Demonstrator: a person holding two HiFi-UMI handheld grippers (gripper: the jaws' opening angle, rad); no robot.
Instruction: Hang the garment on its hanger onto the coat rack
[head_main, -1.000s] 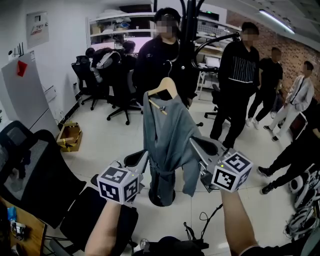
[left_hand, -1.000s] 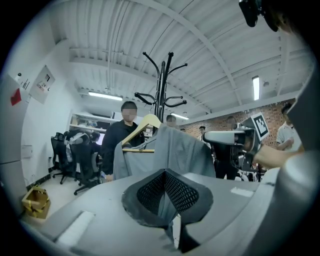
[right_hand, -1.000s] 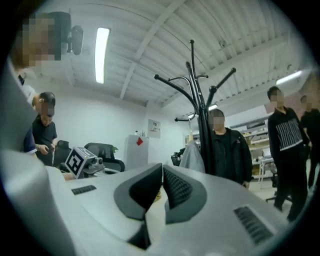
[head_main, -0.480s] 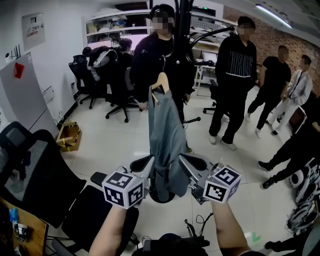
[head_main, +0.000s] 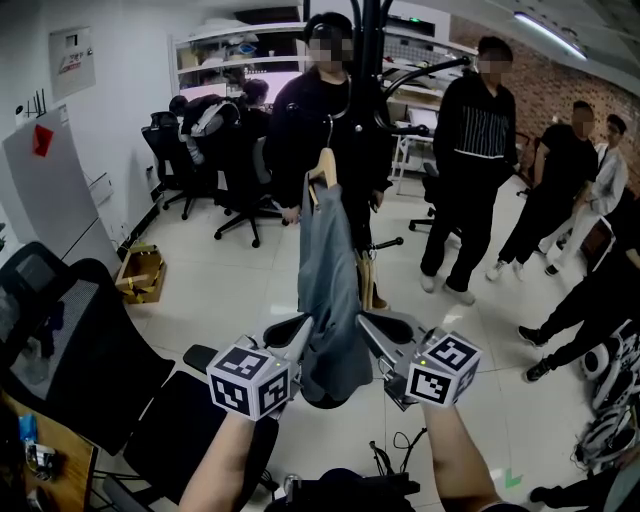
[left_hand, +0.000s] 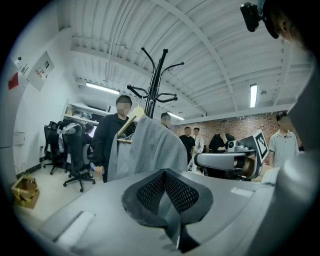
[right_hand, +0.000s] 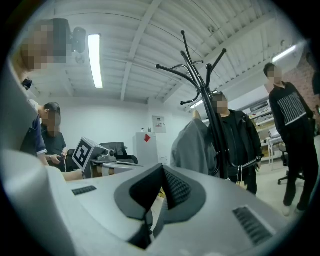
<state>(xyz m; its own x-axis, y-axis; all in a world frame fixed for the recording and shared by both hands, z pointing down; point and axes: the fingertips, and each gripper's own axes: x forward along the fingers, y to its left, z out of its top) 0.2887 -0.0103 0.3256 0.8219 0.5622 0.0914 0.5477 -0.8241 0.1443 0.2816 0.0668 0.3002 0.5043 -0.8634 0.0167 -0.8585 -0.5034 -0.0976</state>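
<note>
room: office with a pale tiled floor (head_main: 220, 280), desk chairs (head_main: 235, 170), people (head_main: 478, 150) standing round
garment (head_main: 328, 280): grey, on a wooden hanger (head_main: 321, 168), hanging at the black coat rack (head_main: 375, 50)
left gripper (head_main: 300, 328): clenched, empty, just left of the hem
right gripper (head_main: 372, 328): clenched, empty, just right of the hem

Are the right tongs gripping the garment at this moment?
No, the right tongs are shut with nothing between them, and the garment hangs apart, farther off beside the rack.

Head view from above, forward-down; both gripper views low, upward, toward shared coat rack (left_hand: 156, 85)
</note>
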